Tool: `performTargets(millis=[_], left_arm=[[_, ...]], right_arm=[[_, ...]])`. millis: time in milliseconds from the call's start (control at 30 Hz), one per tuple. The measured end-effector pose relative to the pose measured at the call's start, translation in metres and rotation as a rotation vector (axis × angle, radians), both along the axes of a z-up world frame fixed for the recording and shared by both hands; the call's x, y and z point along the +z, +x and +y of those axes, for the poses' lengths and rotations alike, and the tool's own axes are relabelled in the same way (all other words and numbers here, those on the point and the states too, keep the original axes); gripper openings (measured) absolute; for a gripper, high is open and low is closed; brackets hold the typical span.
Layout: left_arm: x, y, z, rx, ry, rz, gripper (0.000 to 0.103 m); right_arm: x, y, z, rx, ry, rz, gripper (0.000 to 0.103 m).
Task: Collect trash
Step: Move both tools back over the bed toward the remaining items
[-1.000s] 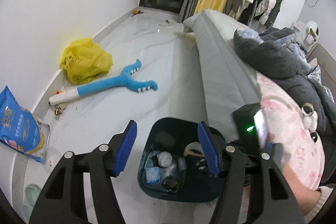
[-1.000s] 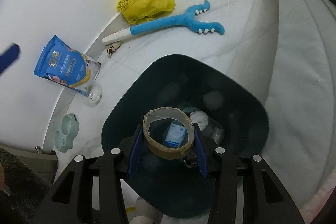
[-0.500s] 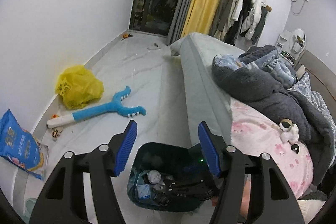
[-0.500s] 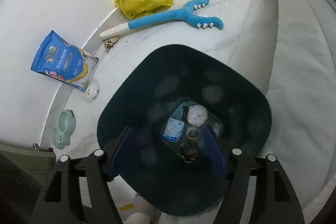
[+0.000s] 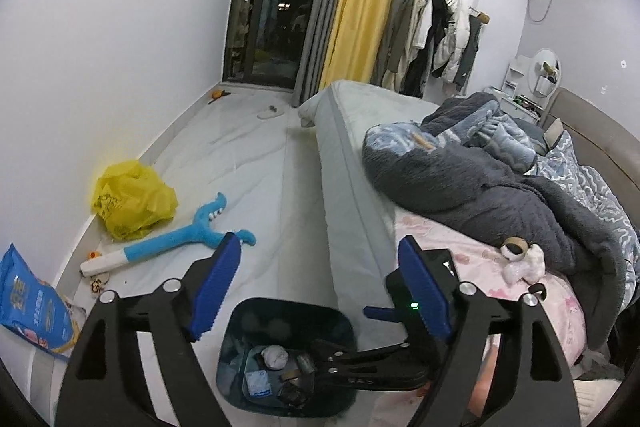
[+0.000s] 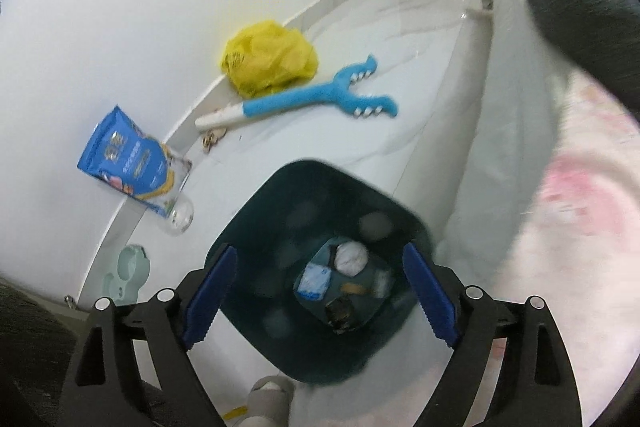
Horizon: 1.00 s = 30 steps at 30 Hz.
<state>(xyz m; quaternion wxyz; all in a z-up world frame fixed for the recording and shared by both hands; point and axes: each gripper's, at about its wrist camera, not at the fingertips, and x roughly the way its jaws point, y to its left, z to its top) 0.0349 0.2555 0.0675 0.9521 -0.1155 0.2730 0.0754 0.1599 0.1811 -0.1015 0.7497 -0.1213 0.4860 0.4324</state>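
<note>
A dark teal trash bin (image 6: 256,235) stands on the floor beside the bed and holds several scraps, among them a white wad (image 6: 350,255) and a cardboard tape ring (image 6: 353,289). My right gripper (image 6: 320,303) is open and empty above the bin. My left gripper (image 5: 320,291) is open and empty, higher up, over the bin (image 5: 240,323) and bed edge. The right gripper's body (image 5: 372,367) shows below it. On the bed lie another tape ring (image 5: 514,247) and a white crumpled wad (image 5: 526,265).
A yellow plastic bag (image 5: 132,199), a blue plush toy (image 5: 176,243) and a blue snack bag (image 5: 28,307) lie on the floor by the wall. A bed (image 5: 356,155) with a grey blanket (image 5: 480,183) fills the right. A clear ball (image 6: 180,217) and green dish (image 6: 128,267) sit near the wall.
My right gripper opened and dropped the cardboard tape ring into the bin, then rose. My left gripper lifted and tilted up toward the bed.
</note>
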Motion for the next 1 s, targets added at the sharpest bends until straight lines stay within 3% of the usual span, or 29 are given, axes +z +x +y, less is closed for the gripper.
performTargets(millis=[33,167,267,600,1000], left_arm=[[0.002,0.002,-0.004,-0.001,0.004,-0.004,0.092],[0.006,0.008,-0.024,-0.029,0.024,-0.014,0.097],[0.009,0.015,-0.045,-0.035,0.075,-0.017,0.099],[0.008,0.036,-0.095,-0.055,0.126,-0.030,0.100],[-0.003,0.063,-0.139,-0.089,0.071,0.010,0.100]], right_arm=[[0.007,0.002,-0.008,-0.011,0.010,-0.014,0.087],[0.029,0.009,-0.036,-0.053,0.041,-0.056,0.088],[0.044,0.016,-0.060,-0.089,0.059,-0.084,0.088],[0.074,0.027,-0.133,-0.214,0.086,-0.154,0.090],[0.095,0.040,-0.219,-0.345,0.081,-0.221,0.092]])
